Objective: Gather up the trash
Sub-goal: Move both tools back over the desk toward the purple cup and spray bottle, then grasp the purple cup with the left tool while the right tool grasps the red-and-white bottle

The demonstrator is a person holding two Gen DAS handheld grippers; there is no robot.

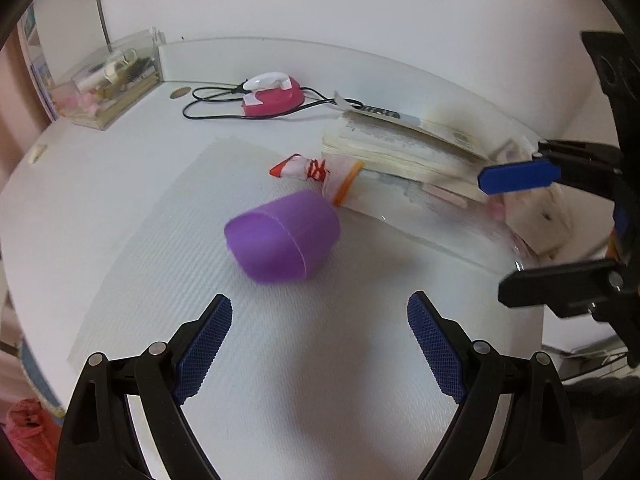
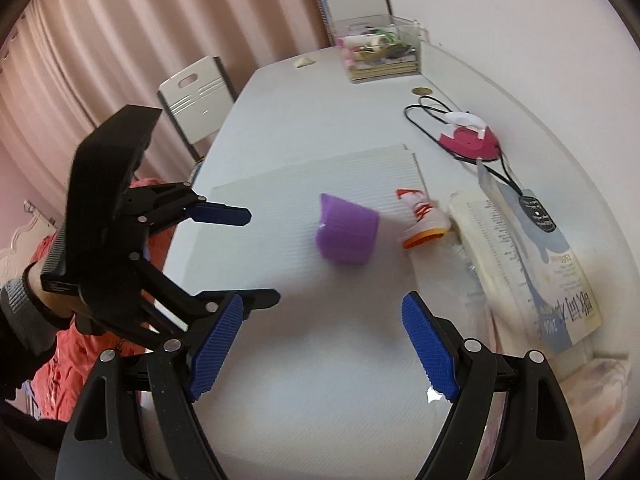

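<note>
A purple cup (image 1: 282,236) lies on its side on a white ribbed mat (image 1: 192,248); it also shows in the right wrist view (image 2: 346,230). A crumpled white, red and orange wrapper (image 1: 320,174) lies just behind it, against a stack of books (image 1: 404,152); the wrapper also shows in the right wrist view (image 2: 424,220). My left gripper (image 1: 320,320) is open and empty, a short way in front of the cup. My right gripper (image 2: 322,320) is open and empty, over the mat nearer than the cup. Each gripper shows in the other's view: the right one (image 1: 516,228) at the right, the left one (image 2: 256,256) at the left.
A pink and white iron (image 1: 272,94) with a black cord sits near the wall. A clear box (image 1: 112,80) of small items stands at the far corner. A white chair (image 2: 196,96) stands beside the table. A red bag (image 1: 30,432) lies below the table's edge.
</note>
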